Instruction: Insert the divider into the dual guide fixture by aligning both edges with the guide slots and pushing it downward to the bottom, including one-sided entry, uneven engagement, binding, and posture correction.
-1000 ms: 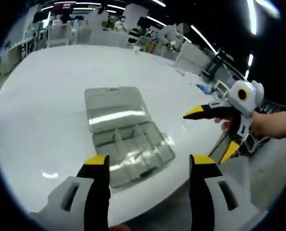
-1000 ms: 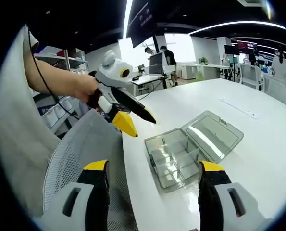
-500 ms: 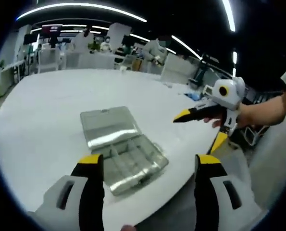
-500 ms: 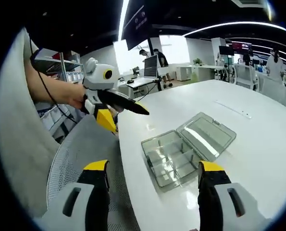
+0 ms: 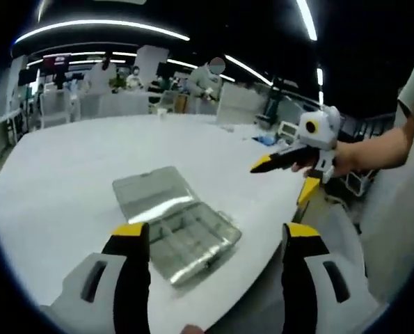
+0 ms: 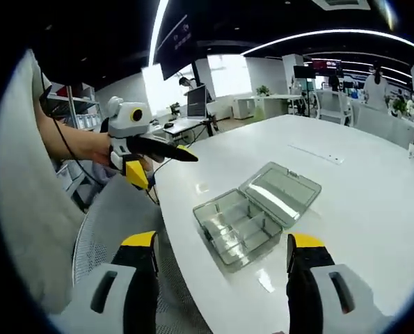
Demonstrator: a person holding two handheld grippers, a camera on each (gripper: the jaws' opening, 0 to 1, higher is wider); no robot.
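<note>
Box [image 5: 173, 221] w/ dividers sits lid-open near counter [image 5: 60, 167] edge. Both my hand-held grippers [image 5: 207, 233] [image 6: 220, 243] wide, empty, well off it. Approach step, I'd say; next: close in, grab divider.

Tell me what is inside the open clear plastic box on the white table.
The clear box lies on the white table, lid flat beside it. Inside, thin clear partitions split the tray into several compartments. Glare and the distance hide whether any compartment holds loose parts.
</note>
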